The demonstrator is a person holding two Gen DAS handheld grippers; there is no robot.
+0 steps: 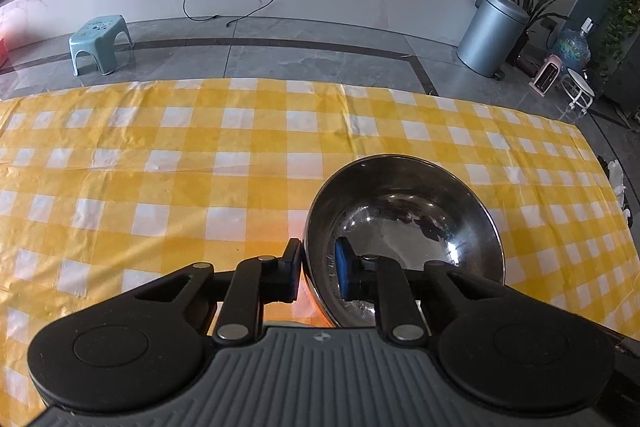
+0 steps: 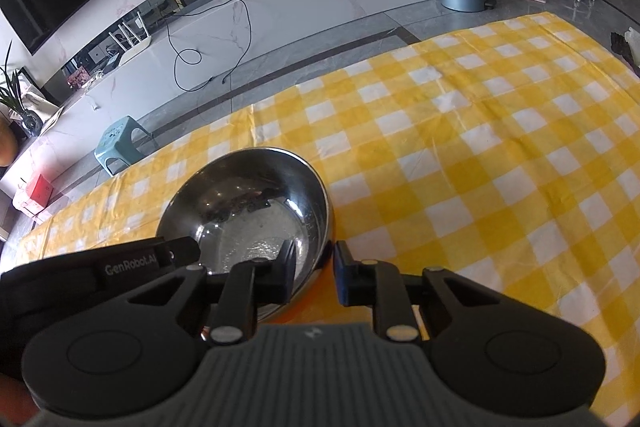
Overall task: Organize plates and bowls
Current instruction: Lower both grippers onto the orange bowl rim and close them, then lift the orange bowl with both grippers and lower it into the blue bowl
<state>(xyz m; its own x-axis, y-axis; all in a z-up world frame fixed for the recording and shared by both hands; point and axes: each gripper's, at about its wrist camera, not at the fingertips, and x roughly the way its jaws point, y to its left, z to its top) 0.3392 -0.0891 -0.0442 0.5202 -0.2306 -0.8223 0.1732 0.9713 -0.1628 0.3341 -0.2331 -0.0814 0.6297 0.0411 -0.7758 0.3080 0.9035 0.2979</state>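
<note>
One steel bowl (image 1: 404,223) on your yellow-checked counter (image 1: 160,187), your left tool (image 1: 318,273) and right tool (image 2: 314,277) each straddling its rim, grip unclear, bowl's near edge hidden.

The bowl (image 1: 404,223) is polished, mirror-glossy metal; the yellow-checked cloth (image 1: 200,167) covering the surface looks matt and creased; the tongs (image 1: 318,271) are matt black plastic.

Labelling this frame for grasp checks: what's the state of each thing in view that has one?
Round stainless steel bowl: upright, empty, above the cloth.
Left hand-held gripper: fingers astride the bowl's rim, one inside, one outside.
Right hand-held gripper: fingers astride the rim on the opposite side.
Yellow-and-white checked tablecloth: spread flat, slightly creased.
Grey cylindrical bin: lid closed.
</note>
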